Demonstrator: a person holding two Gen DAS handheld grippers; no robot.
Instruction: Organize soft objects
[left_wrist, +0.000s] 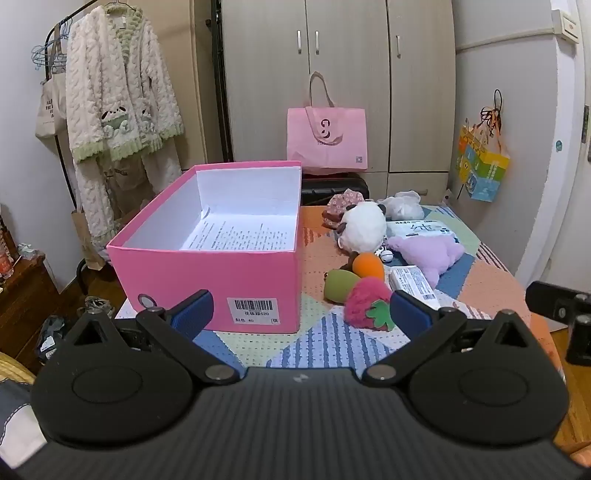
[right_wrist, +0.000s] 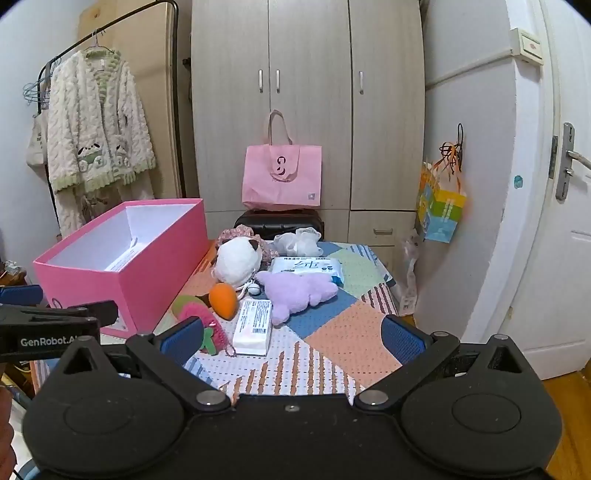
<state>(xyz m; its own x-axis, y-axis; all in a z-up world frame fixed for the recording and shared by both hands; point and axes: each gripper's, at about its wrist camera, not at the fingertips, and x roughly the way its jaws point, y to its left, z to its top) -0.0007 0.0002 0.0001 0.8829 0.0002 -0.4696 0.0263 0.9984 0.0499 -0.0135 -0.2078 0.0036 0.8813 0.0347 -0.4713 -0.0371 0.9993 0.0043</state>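
We held the left gripper (left_wrist: 301, 314) and right gripper (right_wrist: 293, 338) above the desk (right_wrist: 332, 332), jaws spread wide and empty. The soft toys, a strawberry plush (left_wrist: 367, 302) nearest, lay beside the open pink box (left_wrist: 207, 266).

One pink box (left_wrist: 207, 273) stands open on the patchwork-covered surface (right_wrist: 332, 343), with one printed sheet (left_wrist: 240, 236) lying inside it. Beside it I count the soft things: one white round plush (right_wrist: 236, 264), one lilac plush (right_wrist: 295, 293), one floral fabric piece (right_wrist: 231, 234) and one white fluffy bundle (right_wrist: 299, 240) at the far end. Three egg-shaped sponges sit together (each a different colour): one orange (left_wrist: 367, 266), one green (left_wrist: 338, 284), one pink strawberry (left_wrist: 365, 302). Two wipe packs: one large (right_wrist: 306, 267), one small (right_wrist: 253, 326). One small panda-like charm (right_wrist: 254, 290) too. Behind, one pink tote (right_wrist: 282, 177).
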